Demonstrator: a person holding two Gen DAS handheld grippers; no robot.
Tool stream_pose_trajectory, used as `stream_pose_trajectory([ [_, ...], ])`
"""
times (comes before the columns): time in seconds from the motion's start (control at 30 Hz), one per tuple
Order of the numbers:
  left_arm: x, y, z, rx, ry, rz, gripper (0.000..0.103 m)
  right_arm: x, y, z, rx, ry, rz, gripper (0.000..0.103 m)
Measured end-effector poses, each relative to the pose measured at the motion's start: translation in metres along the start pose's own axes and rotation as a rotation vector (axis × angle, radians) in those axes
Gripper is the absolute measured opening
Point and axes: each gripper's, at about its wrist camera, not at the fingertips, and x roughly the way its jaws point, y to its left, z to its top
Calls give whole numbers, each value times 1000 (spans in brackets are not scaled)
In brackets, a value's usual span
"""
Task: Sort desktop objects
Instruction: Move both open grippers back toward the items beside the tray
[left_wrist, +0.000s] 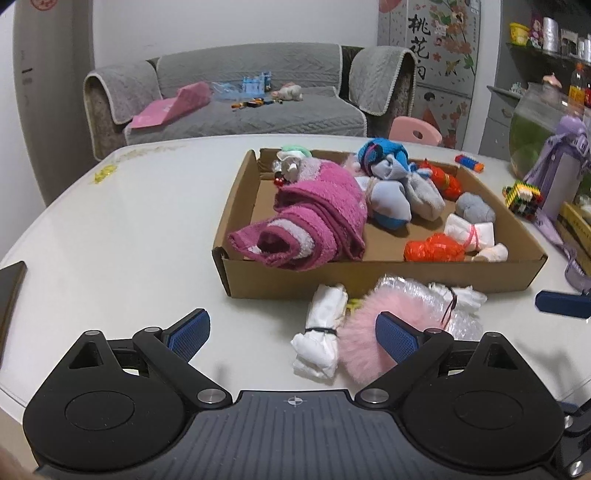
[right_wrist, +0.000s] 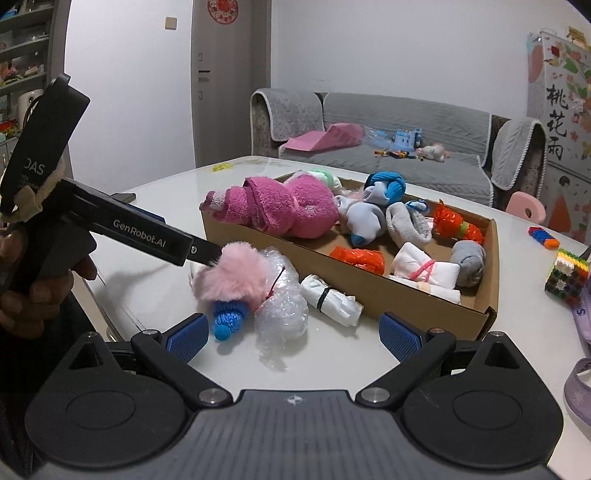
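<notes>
A brown cardboard box (left_wrist: 384, 278) (right_wrist: 369, 291) on the white table holds a pink towel (left_wrist: 321, 214), rolled socks and orange bundles. In front of it lie a pink fluffy ball (left_wrist: 360, 341) (right_wrist: 231, 273), a tied white bundle (left_wrist: 321, 332) (right_wrist: 330, 299), bubble wrap (right_wrist: 282, 306) and a blue knitted piece (right_wrist: 227, 319). My left gripper (left_wrist: 291, 334) is open around the white bundle and the fluff; its right pad (left_wrist: 397, 336) lies against the fluff. In the right wrist view its fingers (right_wrist: 205, 254) reach the fluff. My right gripper (right_wrist: 293, 336) is open just short of the bubble wrap.
A cube of coloured blocks (left_wrist: 522, 195) (right_wrist: 567, 280), a purple bottle with a strap (left_wrist: 561, 166) and a glass bowl (left_wrist: 535, 125) stand right of the box. A dark flat object (left_wrist: 11, 288) lies at the table's left edge. A grey sofa (left_wrist: 240, 99) stands behind.
</notes>
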Motion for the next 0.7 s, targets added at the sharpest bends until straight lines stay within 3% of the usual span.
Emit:
stream_pose_trajectory([
  [0.3,23,7,14,-37,14,35,98,11,10,11,-24,-5,13,100],
  [0.7,37,18,-2,-36,62,105,98,19,18,10,-40,10,25,101],
])
